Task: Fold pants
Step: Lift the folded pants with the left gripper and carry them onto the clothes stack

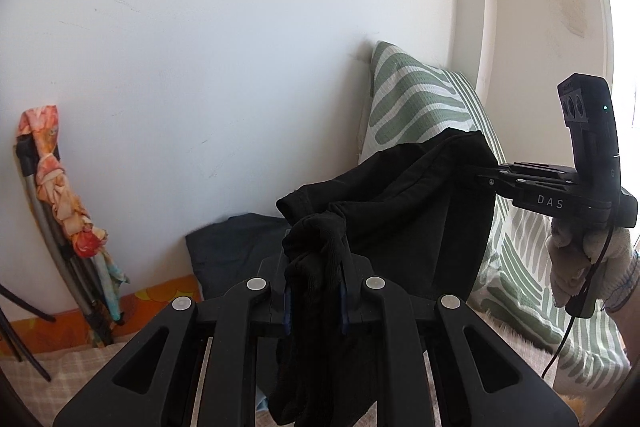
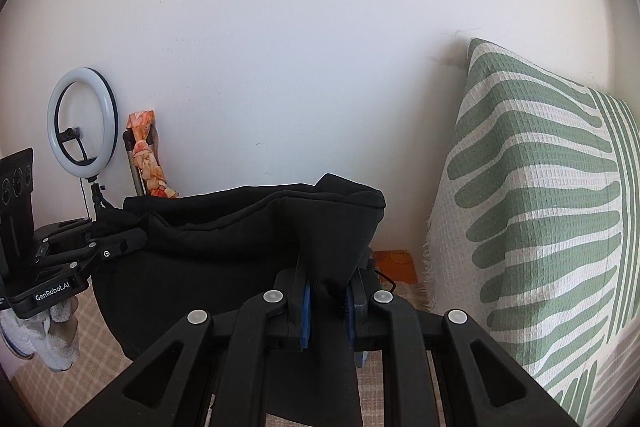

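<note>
The black pants (image 1: 420,211) hang in the air, stretched between both grippers in front of a striped cushion (image 2: 540,211). The left gripper (image 1: 314,311) fingers are clamped on bunched fabric at one end. The right gripper (image 2: 326,311) fingers are clamped on the other end.

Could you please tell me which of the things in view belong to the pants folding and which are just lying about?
Part of the job:
- black pants, held up off the bed
- left claw, shut on one end
- right claw, shut on the other end

Just lying about:
- striped pillow
- ring light
- dark folded cloth
- flowery cloth on the folded stand
</note>
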`<action>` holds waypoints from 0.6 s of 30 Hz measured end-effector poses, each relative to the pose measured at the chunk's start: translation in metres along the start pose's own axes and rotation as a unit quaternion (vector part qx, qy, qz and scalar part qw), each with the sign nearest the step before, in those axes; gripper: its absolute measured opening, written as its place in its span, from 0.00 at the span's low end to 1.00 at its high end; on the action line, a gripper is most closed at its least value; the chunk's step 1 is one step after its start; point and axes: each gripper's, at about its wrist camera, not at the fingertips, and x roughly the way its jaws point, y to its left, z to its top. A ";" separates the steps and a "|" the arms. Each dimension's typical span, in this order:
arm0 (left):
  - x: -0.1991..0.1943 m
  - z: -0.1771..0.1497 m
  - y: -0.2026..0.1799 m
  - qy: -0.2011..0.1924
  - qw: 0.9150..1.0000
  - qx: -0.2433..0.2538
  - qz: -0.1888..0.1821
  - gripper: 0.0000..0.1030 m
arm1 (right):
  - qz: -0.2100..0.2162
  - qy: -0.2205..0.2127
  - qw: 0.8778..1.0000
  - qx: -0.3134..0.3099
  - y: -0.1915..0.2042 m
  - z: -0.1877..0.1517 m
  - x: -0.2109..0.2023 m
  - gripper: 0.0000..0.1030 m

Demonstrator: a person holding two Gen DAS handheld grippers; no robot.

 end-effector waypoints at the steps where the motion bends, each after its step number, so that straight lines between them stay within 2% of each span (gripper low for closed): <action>1: 0.006 0.001 0.002 0.000 1.000 0.001 0.001 0.14 | 0.001 0.002 1.000 0.000 -0.004 0.003 0.008 0.11; 10: 0.072 -0.006 0.043 0.016 0.999 -0.026 0.030 0.14 | 0.012 0.046 0.999 -0.007 -0.017 0.014 0.121 0.11; 14: 0.102 -0.012 0.068 0.036 0.997 -0.037 0.055 0.14 | 0.011 0.063 0.998 -0.012 -0.012 0.011 0.170 0.11; 18: 0.124 -0.018 0.079 0.045 0.995 -0.025 0.085 0.14 | 0.009 0.079 0.997 -0.008 -0.006 0.003 0.210 0.11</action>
